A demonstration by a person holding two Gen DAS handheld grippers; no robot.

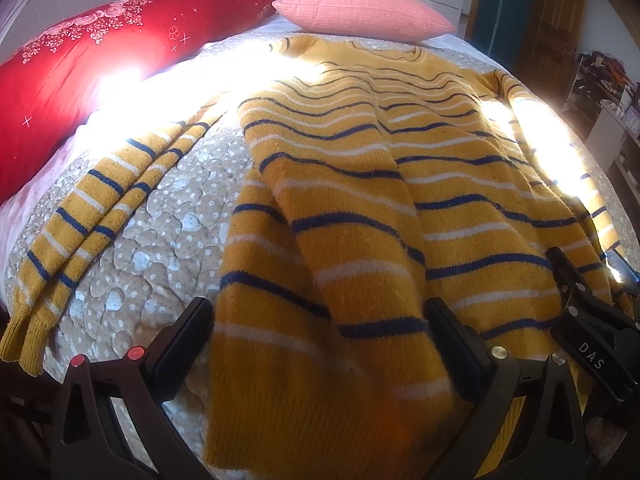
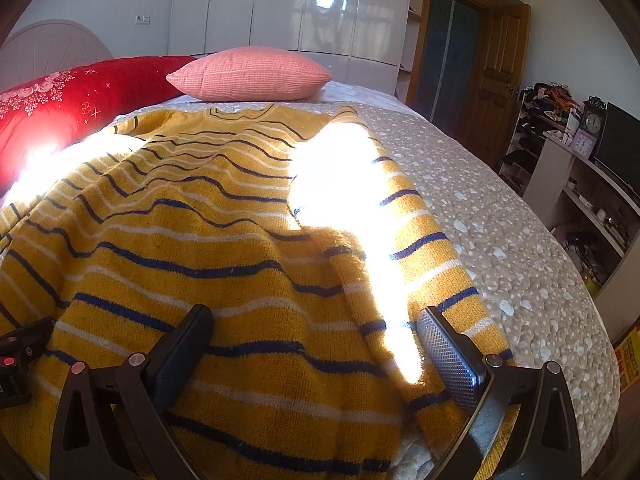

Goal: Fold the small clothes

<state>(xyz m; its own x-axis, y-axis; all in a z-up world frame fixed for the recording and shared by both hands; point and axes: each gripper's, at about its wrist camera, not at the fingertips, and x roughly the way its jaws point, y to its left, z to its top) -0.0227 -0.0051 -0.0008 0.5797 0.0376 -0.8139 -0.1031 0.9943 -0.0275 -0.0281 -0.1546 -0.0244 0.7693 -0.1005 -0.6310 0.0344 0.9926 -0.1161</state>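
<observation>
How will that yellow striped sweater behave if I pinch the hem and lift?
The sweater will probably drape limply: it already lies in soft ripples on the quilt. Its thick knit looks fairly heavy, so it may stretch. The loose sleeve lying apart would likely trail. The left gripper and right gripper are both open.

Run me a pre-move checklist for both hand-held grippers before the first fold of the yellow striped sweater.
1. Left hand-held gripper open over the hem of the yellow knitted sweater with blue and white stripes: ok.
2. Right hand-held gripper open over the hem: ok.
3. Fabric actually pinched: not ok, both jaws stand wide.
4. Sweater lying flat: not ok, the body is rippled.
5. Left sleeve spread out on the quilted beige bedspread: ok.
6. Right sleeve position: cannot tell, sun glare hides part.
</observation>
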